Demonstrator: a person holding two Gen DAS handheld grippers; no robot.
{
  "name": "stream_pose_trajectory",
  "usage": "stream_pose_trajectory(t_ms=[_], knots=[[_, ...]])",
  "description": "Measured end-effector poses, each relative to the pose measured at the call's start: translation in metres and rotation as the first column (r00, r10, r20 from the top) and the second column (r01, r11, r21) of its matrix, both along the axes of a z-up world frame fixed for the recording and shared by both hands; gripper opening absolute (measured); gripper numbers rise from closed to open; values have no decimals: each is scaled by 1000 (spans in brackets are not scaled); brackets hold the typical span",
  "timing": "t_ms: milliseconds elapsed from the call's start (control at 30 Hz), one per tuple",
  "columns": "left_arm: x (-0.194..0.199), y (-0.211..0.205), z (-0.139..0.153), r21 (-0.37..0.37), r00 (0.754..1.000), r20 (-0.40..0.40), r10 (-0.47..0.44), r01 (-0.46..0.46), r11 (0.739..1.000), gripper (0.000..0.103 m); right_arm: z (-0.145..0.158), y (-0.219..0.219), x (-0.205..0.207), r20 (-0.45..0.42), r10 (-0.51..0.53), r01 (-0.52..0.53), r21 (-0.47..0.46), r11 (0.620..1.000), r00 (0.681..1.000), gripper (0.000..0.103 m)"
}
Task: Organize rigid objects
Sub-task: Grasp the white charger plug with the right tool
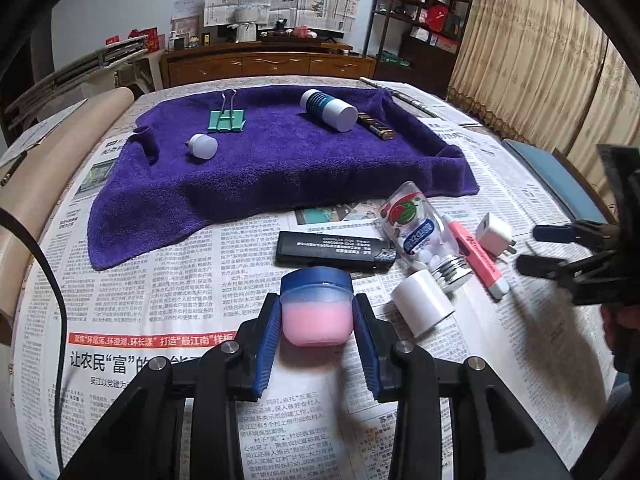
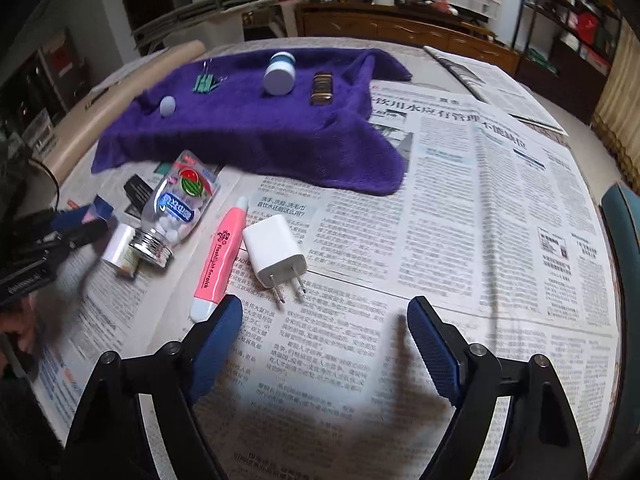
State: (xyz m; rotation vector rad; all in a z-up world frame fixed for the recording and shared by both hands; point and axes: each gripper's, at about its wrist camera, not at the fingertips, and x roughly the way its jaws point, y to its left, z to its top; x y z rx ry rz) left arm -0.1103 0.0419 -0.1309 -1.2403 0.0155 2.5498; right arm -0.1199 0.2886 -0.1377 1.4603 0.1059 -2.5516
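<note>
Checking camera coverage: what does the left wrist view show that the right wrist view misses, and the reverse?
Left only: the pink jar clamped between the left gripper's fingers, and the whole black bar. Right only: the open, empty right gripper from behind, and the charger's prongs plainly. Both: the purple towel with its four items, candy bottle, pink pen.

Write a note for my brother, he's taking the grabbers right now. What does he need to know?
Left gripper: shut on the pink jar with the blue lid, just above the newspaper.
Right gripper: open, holding nothing, near the white charger plug and pink pen.
Done: binder clip, small white bulb, blue-and-white bottle and dark lighter lie on the purple towel.
Left: the jar, black bar, candy bottle, white cylinder, pen and plug are off the towel; they probably go there too.
</note>
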Motion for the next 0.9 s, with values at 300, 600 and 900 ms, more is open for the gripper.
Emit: stream_pose_trajectory(t_ms=[300,600,900], knots=[[-3,-12,-1,44,1000,5,-3,2,999,34,-7,-10,-15,-52,33,-32,26,999,998,75],[-6,-22,-3,63,1000,12,9,-10,998,34,-3,-24,-15,-88,84,-82,18,996,993,27],[-7,-34,4,70,999,2,37,-37,997,34,0,-16,-15,-57,26,-29,-61,998,998,27]])
